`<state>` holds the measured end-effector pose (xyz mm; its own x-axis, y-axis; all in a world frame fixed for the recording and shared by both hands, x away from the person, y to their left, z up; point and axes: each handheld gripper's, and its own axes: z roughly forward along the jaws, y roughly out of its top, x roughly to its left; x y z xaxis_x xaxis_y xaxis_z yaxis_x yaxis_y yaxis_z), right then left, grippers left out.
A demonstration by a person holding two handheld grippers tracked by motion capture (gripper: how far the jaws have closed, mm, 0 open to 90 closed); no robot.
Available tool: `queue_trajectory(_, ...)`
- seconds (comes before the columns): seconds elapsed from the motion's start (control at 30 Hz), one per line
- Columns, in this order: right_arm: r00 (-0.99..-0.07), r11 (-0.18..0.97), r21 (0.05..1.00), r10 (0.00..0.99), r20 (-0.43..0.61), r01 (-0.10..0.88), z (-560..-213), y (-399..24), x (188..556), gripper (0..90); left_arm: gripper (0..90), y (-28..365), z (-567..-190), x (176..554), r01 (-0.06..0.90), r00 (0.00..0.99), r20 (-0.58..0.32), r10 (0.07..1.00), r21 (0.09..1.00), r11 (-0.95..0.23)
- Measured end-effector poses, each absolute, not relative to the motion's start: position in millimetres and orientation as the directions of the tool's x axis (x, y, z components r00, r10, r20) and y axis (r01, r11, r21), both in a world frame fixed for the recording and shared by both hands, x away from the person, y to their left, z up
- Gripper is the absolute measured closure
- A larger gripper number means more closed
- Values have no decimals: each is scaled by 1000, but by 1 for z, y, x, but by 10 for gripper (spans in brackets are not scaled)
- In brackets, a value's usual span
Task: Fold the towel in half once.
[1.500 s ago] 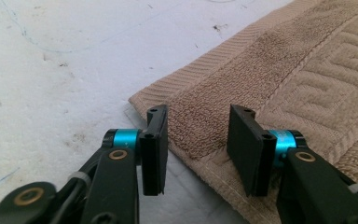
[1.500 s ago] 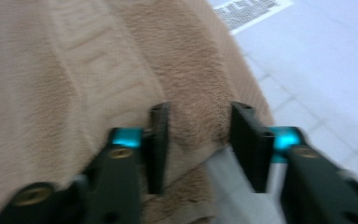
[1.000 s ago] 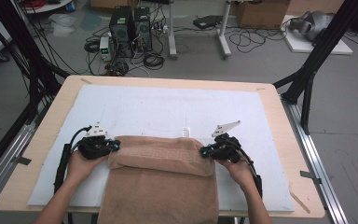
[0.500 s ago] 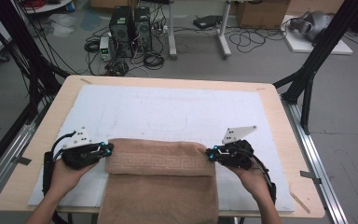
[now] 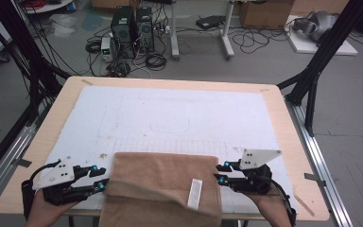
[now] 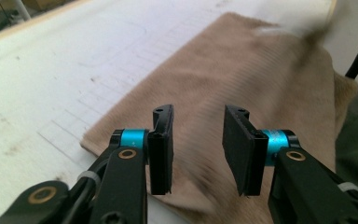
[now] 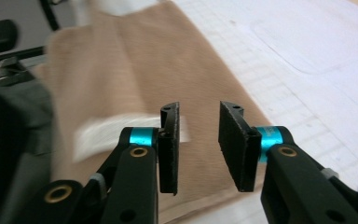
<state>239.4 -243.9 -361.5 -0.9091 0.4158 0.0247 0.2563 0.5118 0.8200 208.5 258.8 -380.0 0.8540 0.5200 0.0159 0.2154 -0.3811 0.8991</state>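
Here, white mat (image 5: 179,113) on wooden table (image 5: 283,123), cabled grey floor (image 5: 264,52)

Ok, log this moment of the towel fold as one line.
step: fold released | left tongs: just opened, empty | right tongs: just opened, empty | towel: folded, near table edge, white tag up

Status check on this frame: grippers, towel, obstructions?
Left gripper and right gripper just opened, nothing clamped. Brown towel folded at table's near edge, white tag up. Nothing in the way.
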Motion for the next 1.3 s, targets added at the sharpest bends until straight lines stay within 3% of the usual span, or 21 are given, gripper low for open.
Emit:
queue_trajectory(0.13, -889, 517, 792, 452, 68, 323, -380, -242, 267, 641, 597, 258, -381, 219, 219, 847, 10, 532, 904, -367)
queue_trajectory(0.43, -857, 521, 762, 508, 85, 384, -402, -239, 291, 537, 558, 249, -402, 252, 280, 790, 27, 612, 873, -400)
queue_trajectory(0.6, -839, 521, 753, 538, 77, 403, -413, -237, 300, 458, 537, 237, -421, 284, 348, 748, 67, 660, 808, -476)
queue_trajectory(0.73, -831, 523, 740, 549, 87, 423, -423, -237, 308, 444, 531, 235, -431, 297, 386, 744, 52, 667, 781, -491)
queue_trajectory(0.93, -830, 540, 714, 548, 104, 446, -435, -234, 318, 406, 429, 233, -442, 312, 441, 744, -12, 668, 760, -477)
queue_trajectory(1.03, -831, 556, 696, 546, 106, 454, -440, -233, 320, 407, 439, 235, -444, 315, 461, 746, -46, 665, 755, -465)
queue_trajectory(1.13, -828, 544, 701, 547, 121, 462, -443, -233, 320, 425, 499, 236, -445, 316, 474, 755, -81, 651, 754, -455)
queue_trajectory(1.2, -830, 540, 706, 545, 122, 458, -443, -234, 320, 494, 527, 236, -445, 316, 478, 752, -84, 654, 753, -452)
queue_trajectory(1.27, -838, 545, 706, 531, 126, 452, -443, -233, 318, 618, 581, 235, -445, 315, 472, 758, -84, 646, 755, -455)
queue_trajectory(1.3, -848, 553, 700, 510, 145, 452, -442, -233, 318, 731, 643, 234, -444, 314, 463, 771, -85, 632, 755, -464)
